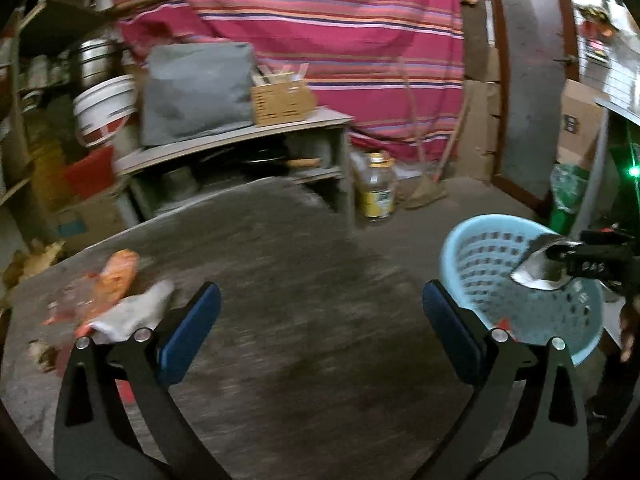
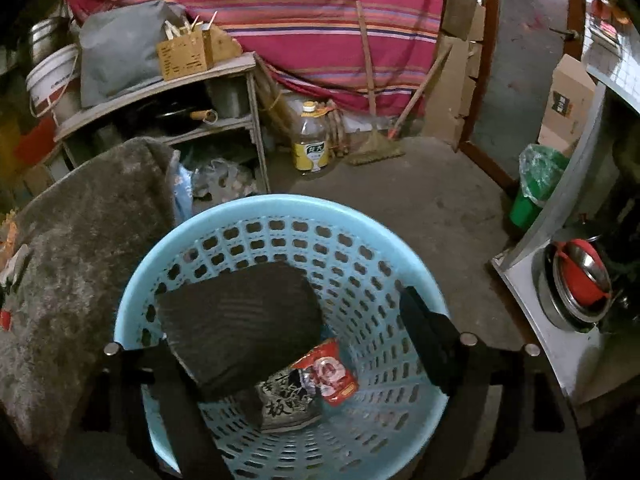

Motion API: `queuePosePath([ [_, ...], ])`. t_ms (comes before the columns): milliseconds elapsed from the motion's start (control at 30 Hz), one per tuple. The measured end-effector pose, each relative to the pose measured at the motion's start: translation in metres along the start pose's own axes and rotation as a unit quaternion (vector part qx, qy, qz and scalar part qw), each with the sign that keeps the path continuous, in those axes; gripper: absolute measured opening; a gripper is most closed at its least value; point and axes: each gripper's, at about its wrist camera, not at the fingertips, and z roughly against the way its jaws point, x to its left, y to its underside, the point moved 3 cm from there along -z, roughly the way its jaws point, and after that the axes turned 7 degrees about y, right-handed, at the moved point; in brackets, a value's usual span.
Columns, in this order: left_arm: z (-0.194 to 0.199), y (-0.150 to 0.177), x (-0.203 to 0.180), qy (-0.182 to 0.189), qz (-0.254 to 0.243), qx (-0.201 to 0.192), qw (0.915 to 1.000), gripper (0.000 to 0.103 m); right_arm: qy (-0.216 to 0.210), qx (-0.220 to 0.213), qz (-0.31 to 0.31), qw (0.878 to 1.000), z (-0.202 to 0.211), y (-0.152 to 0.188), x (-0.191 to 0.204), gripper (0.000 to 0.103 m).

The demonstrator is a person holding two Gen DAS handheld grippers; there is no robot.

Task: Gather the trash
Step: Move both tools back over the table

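Observation:
My left gripper [image 1: 322,308] is open and empty above the grey table [image 1: 280,280]. An orange wrapper [image 1: 116,276] and a crumpled white tissue [image 1: 136,312] lie on the table just left of its left finger. The light blue perforated basket [image 1: 488,256] stands to the right. My right gripper [image 1: 560,258] hangs over the basket with a silvery wrapper [image 1: 536,268] at its fingers. In the right wrist view the right gripper [image 2: 320,320] stands open over the basket [image 2: 280,208]; a dark packet [image 2: 240,320] leans on its left finger. A red wrapper [image 2: 332,372] and a printed wrapper [image 2: 286,400] lie at the basket's bottom.
A shelf unit [image 1: 240,136] with a grey bag and a cardboard box stands behind the table. An oil bottle [image 1: 376,188] and a broom [image 1: 428,188] stand on the floor by the striped cloth. A green bin [image 2: 536,188] stands at the right, by a steel counter [image 2: 560,280].

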Motion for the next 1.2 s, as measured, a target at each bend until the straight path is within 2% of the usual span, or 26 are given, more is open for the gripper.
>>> queuePosePath([
  [200, 0.027, 0.013, 0.073, -0.046, 0.043, -0.008, 0.998, 0.098, 0.014, 0.021, -0.009, 1.0, -0.004, 0.004, 0.013, 0.091],
  [400, 0.051, 0.03, 0.133, -0.077, 0.078, -0.01, 0.994, 0.098, 0.026, 0.071, -0.058, 0.995, -0.017, 0.012, 0.004, 0.092],
  [533, 0.07, 0.032, 0.171, -0.103, 0.092, -0.02, 0.9902, 0.098, 0.03, 0.08, -0.066, 0.994, -0.018, 0.017, 0.006, 0.092],
  [667, 0.086, 0.039, 0.216, -0.121, 0.129, -0.025, 0.9839, 0.098, 0.035, 0.072, -0.054, 0.995, -0.015, 0.016, 0.023, 0.092],
  [833, 0.093, 0.059, 0.267, -0.148, 0.162, -0.008, 0.9756, 0.098, 0.027, 0.049, -0.042, 0.998, -0.005, 0.009, 0.047, 0.092],
  [1067, 0.082, 0.091, 0.307, -0.171, 0.175, 0.03, 0.9692, 0.098, -0.002, 0.006, -0.034, 0.999, 0.006, -0.001, 0.097, 0.092],
  [1200, 0.067, 0.104, 0.316, -0.156, 0.181, 0.056, 0.9695, 0.098, -0.029, -0.021, -0.026, 0.999, 0.015, -0.002, 0.13, 0.092],
])
